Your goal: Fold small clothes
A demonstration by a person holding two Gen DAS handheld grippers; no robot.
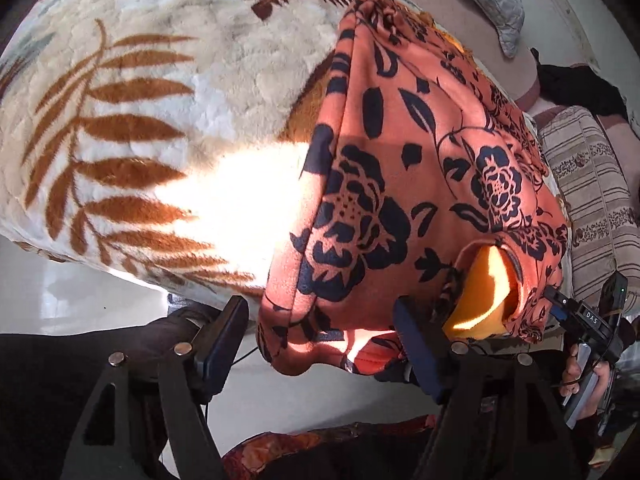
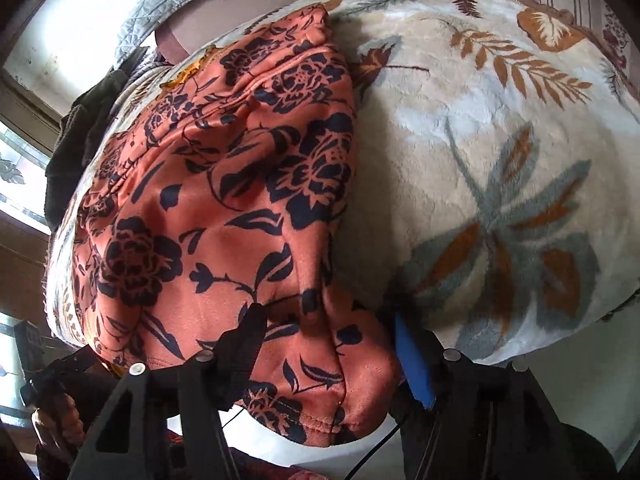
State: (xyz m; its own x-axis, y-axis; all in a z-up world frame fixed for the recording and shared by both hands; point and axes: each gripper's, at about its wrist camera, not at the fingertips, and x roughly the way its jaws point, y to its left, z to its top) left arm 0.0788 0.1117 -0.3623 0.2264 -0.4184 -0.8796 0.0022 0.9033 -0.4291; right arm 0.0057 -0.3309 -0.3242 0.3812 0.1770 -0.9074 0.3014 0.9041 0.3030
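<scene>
An orange garment with a dark blue flower print [image 1: 400,184] lies folded lengthwise on a cream fleece blanket [image 1: 160,80]. Its near end hangs over the bed edge. My left gripper [image 1: 320,320] is open, its fingers [image 1: 224,332] standing on either side of the garment's near left corner. A yellow lining [image 1: 484,296] shows in an opening near the right finger. In the right wrist view the same garment [image 2: 224,200] fills the left half. My right gripper [image 2: 328,332] is open around the garment's near hanging end, with cloth between the fingers [image 2: 412,356].
The leaf-patterned blanket [image 2: 500,140] covers the bed. A grey quilted pillow [image 1: 492,0] and a striped cushion [image 1: 592,184] lie at the far side. Dark clothing [image 2: 80,132] sits by a window. The other hand-held gripper [image 1: 592,320] shows at right. White floor [image 1: 80,304] lies below.
</scene>
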